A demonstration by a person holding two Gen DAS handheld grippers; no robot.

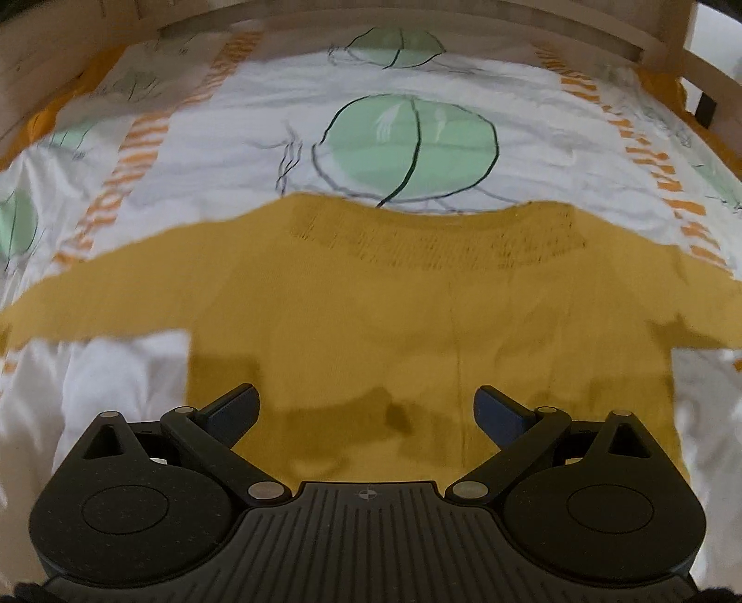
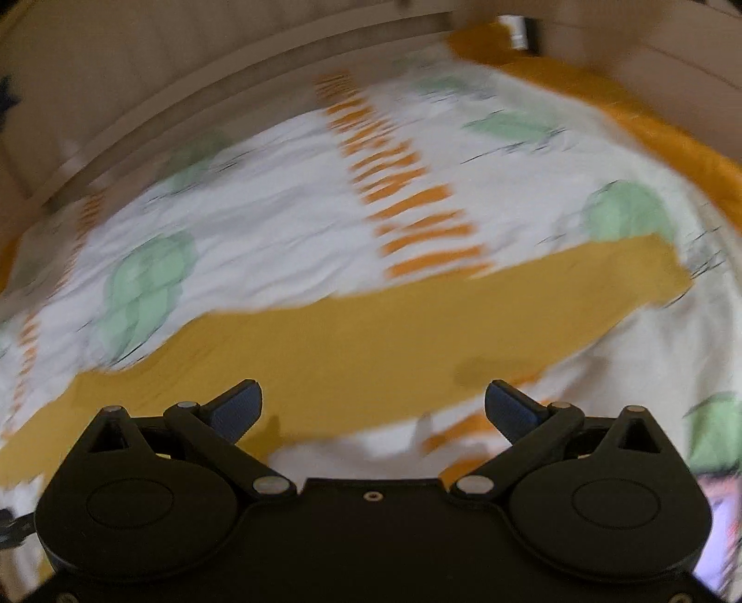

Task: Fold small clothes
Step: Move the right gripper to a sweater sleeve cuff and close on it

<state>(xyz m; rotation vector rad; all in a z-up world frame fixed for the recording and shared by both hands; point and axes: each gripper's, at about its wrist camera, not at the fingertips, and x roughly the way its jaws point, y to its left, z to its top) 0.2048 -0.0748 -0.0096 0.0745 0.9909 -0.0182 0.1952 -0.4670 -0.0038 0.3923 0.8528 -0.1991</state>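
A small mustard-yellow knit sweater (image 1: 394, 315) lies flat on a white printed bedsheet (image 1: 259, 120), collar at the far side and both sleeves spread out to left and right. My left gripper (image 1: 366, 408) is open and empty, hovering over the sweater's lower body near its hem. In the right wrist view one long yellow sleeve (image 2: 417, 320) runs diagonally up to the right. My right gripper (image 2: 373, 406) is open and empty above that sleeve's lower edge. The right wrist view is motion-blurred.
The bedsheet (image 2: 287, 232) has green round prints and orange striped bands. A wooden bed frame (image 1: 556, 28) curves around the far side. An orange underlayer (image 2: 672, 139) shows at the bed's right edge.
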